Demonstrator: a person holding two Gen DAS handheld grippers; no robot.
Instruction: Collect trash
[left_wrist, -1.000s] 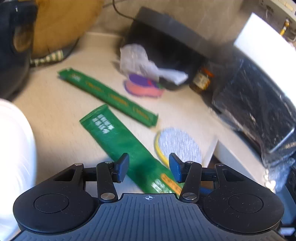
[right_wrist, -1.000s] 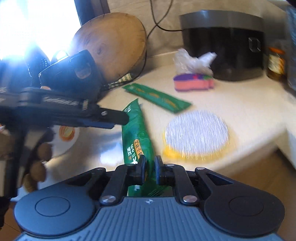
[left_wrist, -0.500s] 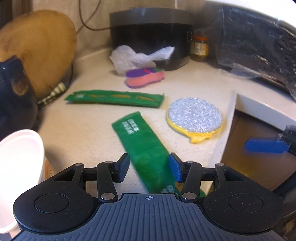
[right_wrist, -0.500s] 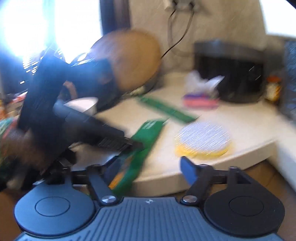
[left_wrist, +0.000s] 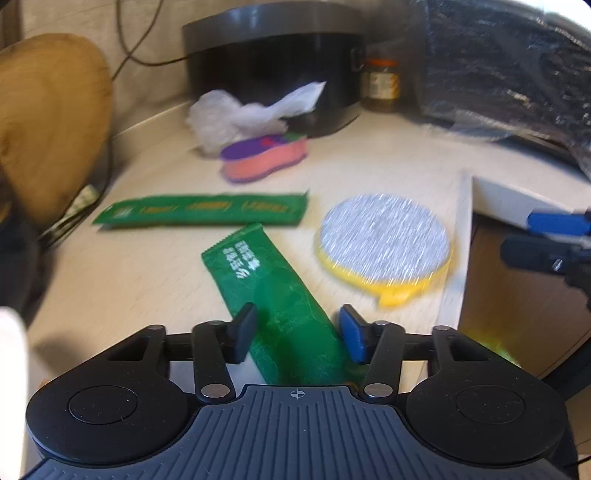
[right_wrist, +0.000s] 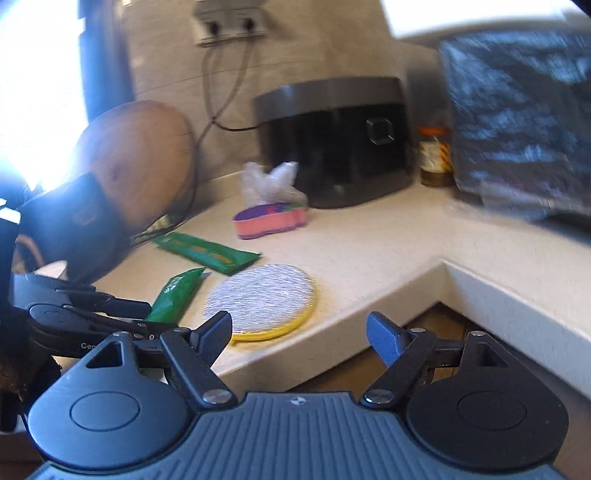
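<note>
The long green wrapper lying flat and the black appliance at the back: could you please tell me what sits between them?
A purple and pink sponge and a crumpled clear plastic bag lie there, as the left wrist view shows.

Daylight floods in at ten o'clock of the right wrist view, where a window (right_wrist: 40, 92) burns out to white glare and washes the wooden board (right_wrist: 136, 162) beside it. Both views show motion blur, strongest on the round scrubbing pad (left_wrist: 384, 243) and the dark plastic-wrapped bulk (right_wrist: 517, 122) at two o'clock. Fisheye bending curves the countertop (right_wrist: 369, 240) edges; corners vignette dark.
</note>
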